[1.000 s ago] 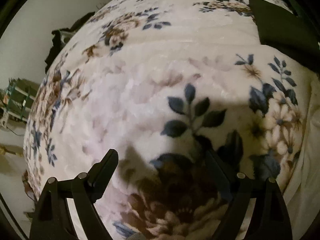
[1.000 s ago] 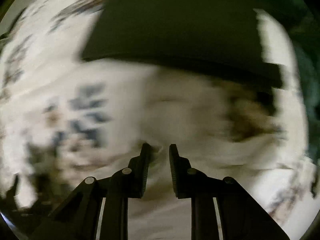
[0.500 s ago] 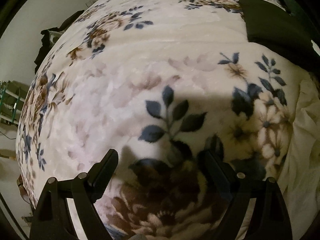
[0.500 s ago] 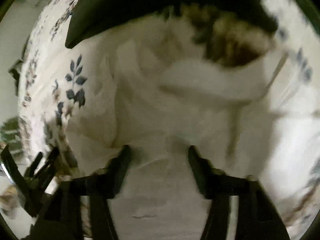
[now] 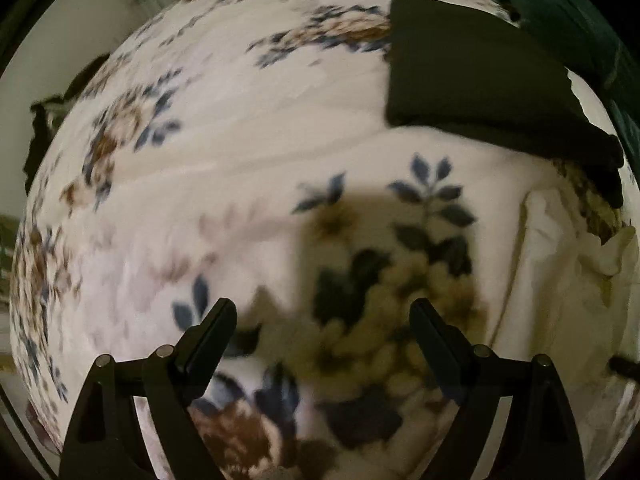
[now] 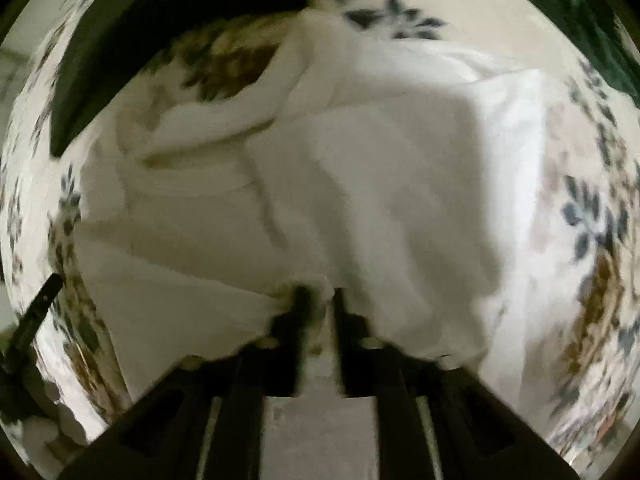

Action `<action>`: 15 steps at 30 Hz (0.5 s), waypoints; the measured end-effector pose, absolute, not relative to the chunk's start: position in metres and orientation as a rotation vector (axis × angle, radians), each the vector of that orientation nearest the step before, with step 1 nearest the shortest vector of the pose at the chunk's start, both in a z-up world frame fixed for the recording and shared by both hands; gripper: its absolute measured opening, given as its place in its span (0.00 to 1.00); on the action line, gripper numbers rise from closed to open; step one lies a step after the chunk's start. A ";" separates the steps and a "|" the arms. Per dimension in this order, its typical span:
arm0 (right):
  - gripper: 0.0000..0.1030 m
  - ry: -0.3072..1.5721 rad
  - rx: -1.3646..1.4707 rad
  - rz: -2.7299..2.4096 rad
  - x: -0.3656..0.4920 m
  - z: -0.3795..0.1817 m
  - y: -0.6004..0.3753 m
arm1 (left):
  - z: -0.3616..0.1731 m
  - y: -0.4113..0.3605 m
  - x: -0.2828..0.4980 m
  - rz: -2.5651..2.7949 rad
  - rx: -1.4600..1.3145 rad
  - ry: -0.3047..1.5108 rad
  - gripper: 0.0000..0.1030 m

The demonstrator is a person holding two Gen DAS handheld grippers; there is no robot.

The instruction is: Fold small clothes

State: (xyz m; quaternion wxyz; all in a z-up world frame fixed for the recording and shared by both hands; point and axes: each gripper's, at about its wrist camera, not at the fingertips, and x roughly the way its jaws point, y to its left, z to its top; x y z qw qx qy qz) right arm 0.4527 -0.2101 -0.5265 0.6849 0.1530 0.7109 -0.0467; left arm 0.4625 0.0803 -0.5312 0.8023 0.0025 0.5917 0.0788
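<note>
**White garment pinched at its edge by the right gripper; left gripper empty over the blanket**

Landmark: the folded dark garment [image 5: 472,92], which lies flat on the floral blanket [image 5: 248,152].

Left gripper [image 5: 322,332]: fingers spread wide, nothing between them. It hangs above a blue and brown flower print on the blanket, on the near side of the dark garment and apart from it. Its shadow falls on the print ahead of the fingertips.

Right gripper [image 6: 318,304]: fingers stand close together and point down, with the jaws opening at this moment. The near edge of the white garment [image 6: 360,184] is bunched between and around the fingertips, and the cloth drapes away from them. The frame is blurred, so how firmly the pads press cannot be told exactly; the cloth is gathered at the tips.

Task item: the white garment lies crumpled on the blanket just beside the dark garment, its far folds reaching the dark garment's near edge. In the left wrist view it shows as a rumpled white mass [image 5: 560,280] below the dark garment.

A dark green cloth [image 5: 568,12] lies beyond the dark garment, at the blanket's far edge.
</note>
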 end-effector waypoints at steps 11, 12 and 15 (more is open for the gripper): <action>0.00 1.639 0.384 0.299 0.493 -0.531 -0.141 | -0.534 0.074 0.489 0.170 -0.002 1.271 0.86; 0.00 1.623 0.325 0.264 0.494 -0.528 -0.141 | -0.535 0.074 0.489 0.164 -0.008 1.276 0.86; 0.00 1.527 0.266 0.090 0.484 -0.508 -0.172 | -0.539 0.068 0.489 0.127 -0.022 1.296 0.86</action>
